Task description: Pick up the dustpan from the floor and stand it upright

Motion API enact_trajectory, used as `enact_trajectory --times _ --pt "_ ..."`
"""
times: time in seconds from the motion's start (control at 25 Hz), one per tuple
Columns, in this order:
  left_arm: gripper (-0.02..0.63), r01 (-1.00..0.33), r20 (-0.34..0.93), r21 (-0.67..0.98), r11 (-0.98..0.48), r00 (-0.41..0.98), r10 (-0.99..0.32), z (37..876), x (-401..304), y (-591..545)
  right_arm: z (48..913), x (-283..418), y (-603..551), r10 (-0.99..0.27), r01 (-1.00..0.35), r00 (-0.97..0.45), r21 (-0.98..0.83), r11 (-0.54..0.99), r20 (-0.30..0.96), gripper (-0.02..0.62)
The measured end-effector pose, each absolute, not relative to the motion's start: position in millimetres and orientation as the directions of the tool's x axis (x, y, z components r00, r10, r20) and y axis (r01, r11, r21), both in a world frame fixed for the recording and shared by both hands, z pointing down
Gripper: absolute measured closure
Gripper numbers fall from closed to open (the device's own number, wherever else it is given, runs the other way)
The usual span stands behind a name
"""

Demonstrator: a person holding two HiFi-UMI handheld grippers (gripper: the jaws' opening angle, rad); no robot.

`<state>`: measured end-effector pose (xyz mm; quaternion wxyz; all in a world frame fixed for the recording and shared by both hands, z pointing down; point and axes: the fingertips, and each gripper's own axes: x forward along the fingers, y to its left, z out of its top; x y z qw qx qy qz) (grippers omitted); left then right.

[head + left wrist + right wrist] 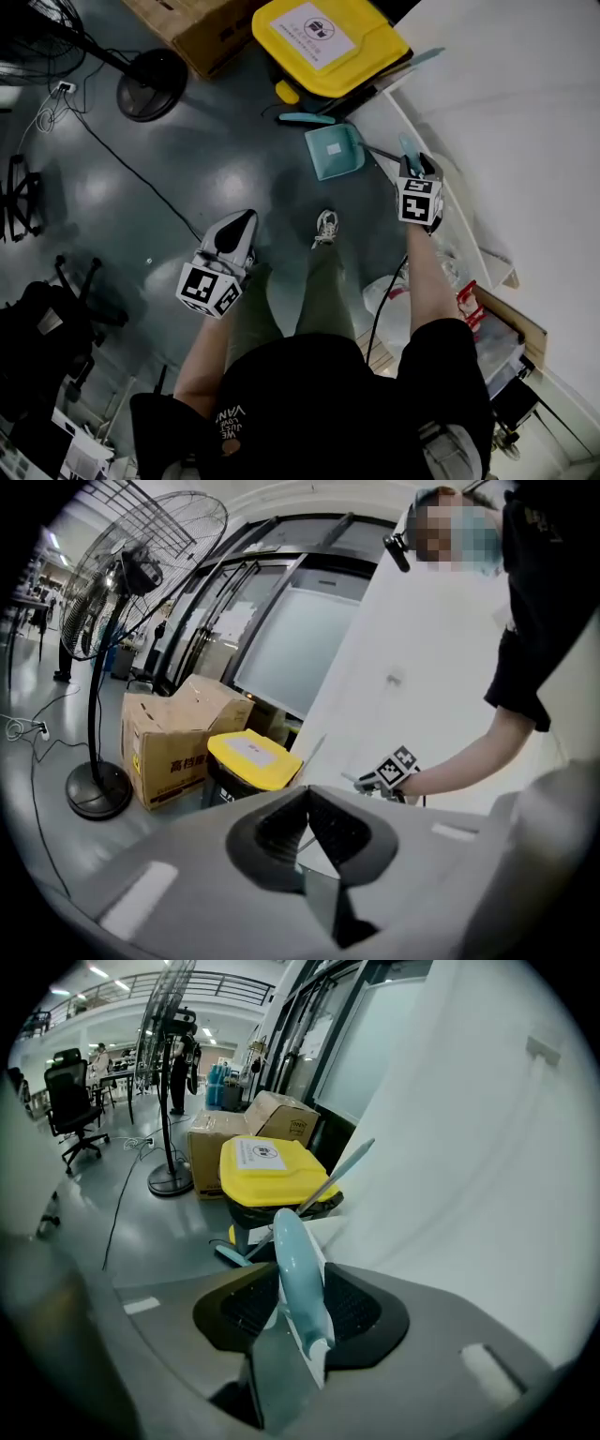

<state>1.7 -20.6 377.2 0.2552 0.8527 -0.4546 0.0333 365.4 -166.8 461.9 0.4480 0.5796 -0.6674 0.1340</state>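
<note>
**Dustpan gripped by its handle, not yet stood up**

On the right gripper [300, 1305], the 2 fingers [356, 1312] are clamped on the pale teal handle [298, 1269] of the dustpan [334, 152]. The handle runs up between the pads and out past their tips. In the head view it slopes from that gripper down to the pan. The pan sits low by the floor [216, 159], just beside a teal brush [306, 119] and near the yellow bin [328, 39], close to the foot of the white wall [525, 112]. From so steep an angle I cannot tell whether the pan's edge rests on the floor or hangs just clear of it. The left gripper [307, 834] is well apart on the person's other side, its fingers pressed together on nothing.

The pick-up looks made, and the standing-up appears to be the step in hand. The next move probably calls for bringing the handle over the pan until it points straight up. The pan's base then has to settle flat on the floor, perhaps with the wall as a rest. Only then should the grip ease, since a leaning handle would likely topple once let go.
</note>
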Motion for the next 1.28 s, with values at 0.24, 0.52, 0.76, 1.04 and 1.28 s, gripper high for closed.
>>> enact_trajectory --times 0.24,0.52,0.76,1.04,1.28 --pt "0.552 -0.792 0.271 0.390 -0.470 0.586 -0.763 362 -8 -15 466 346 -152 -0.644 -0.896 0.047 0.317 0.311 0.764 0.462" --pt "0.552 -0.790 0.262 0.375 -0.485 0.592 -0.762 349 -23 -8 451 339 -140 -0.675 -0.924 0.051 0.291 0.247 0.736 0.462" --pt "0.552 -0.775 0.241 0.376 -0.509 0.612 -0.753 337 -26 -6 416 331 -129 -0.725 -0.949 0.055 0.263 0.177 0.687 0.462" --pt "0.552 -0.744 0.193 0.363 -0.560 0.649 -0.736 310 -25 -3 368 324 -101 -0.799 -0.988 0.061 0.151 0.037 0.598 0.465" --pt "0.552 -0.717 0.151 0.333 -0.612 0.681 -0.716 283 -22 -5 323 313 -69 -0.862 -0.994 0.086 0.098 -0.042 0.499 0.587"
